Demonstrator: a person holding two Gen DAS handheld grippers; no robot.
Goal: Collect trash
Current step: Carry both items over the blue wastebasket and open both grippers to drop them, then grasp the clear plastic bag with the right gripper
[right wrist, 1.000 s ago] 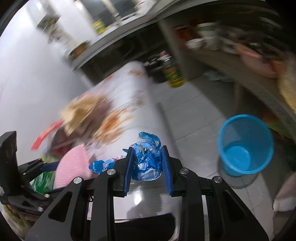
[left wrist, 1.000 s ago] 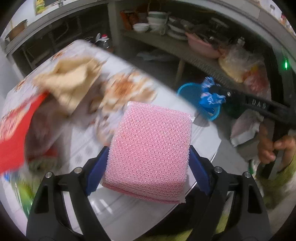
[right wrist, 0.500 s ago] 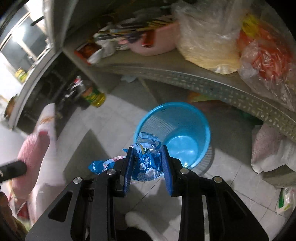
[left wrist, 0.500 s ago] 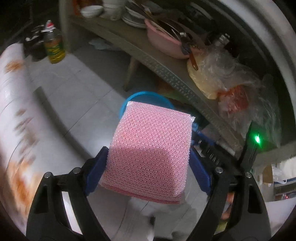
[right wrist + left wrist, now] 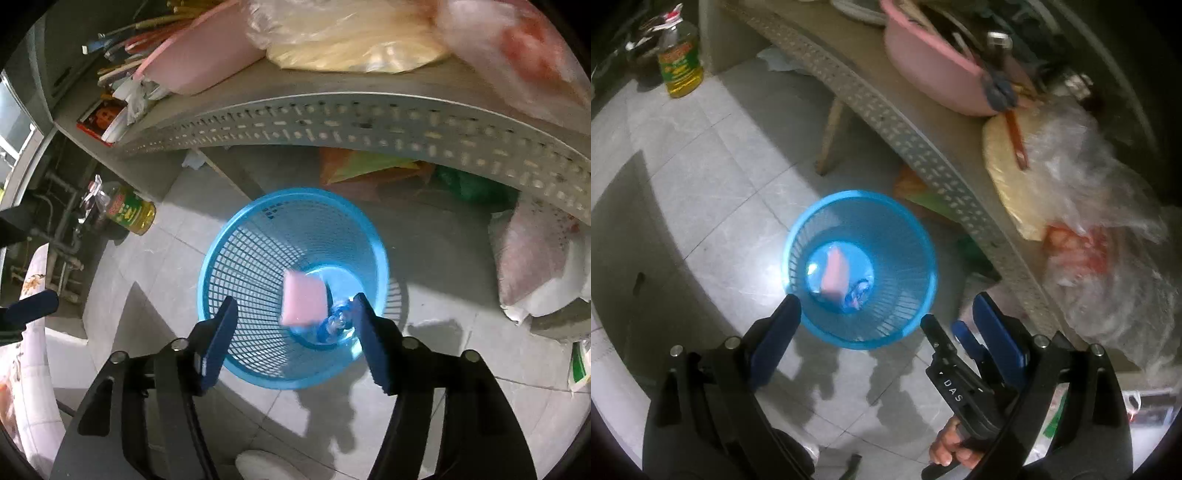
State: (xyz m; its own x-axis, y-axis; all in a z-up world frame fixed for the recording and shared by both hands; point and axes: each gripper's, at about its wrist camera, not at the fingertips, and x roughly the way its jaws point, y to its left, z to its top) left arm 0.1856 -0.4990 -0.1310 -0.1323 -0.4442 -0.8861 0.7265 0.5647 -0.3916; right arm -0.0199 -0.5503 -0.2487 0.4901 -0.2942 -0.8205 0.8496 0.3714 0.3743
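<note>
Inside the blue basket [image 5: 236,266], the pink sponge [image 5: 303,302] is blurring at its edges, and your right gripper [image 5: 293,332] is covering part of the crumpled blue wrapper [image 5: 334,325] beside it, so you cannot tell its shape. Behind the basket, the plastic bags [image 5: 1089,206] on the shelf [image 5: 332,122] are smearing into a haze. Beside the basket, your right hand [image 5: 951,448] is showing only partly behind your left gripper [image 5: 886,314]. Left of the basket, the oil bottle [image 5: 129,212] label is too small to read.
</note>
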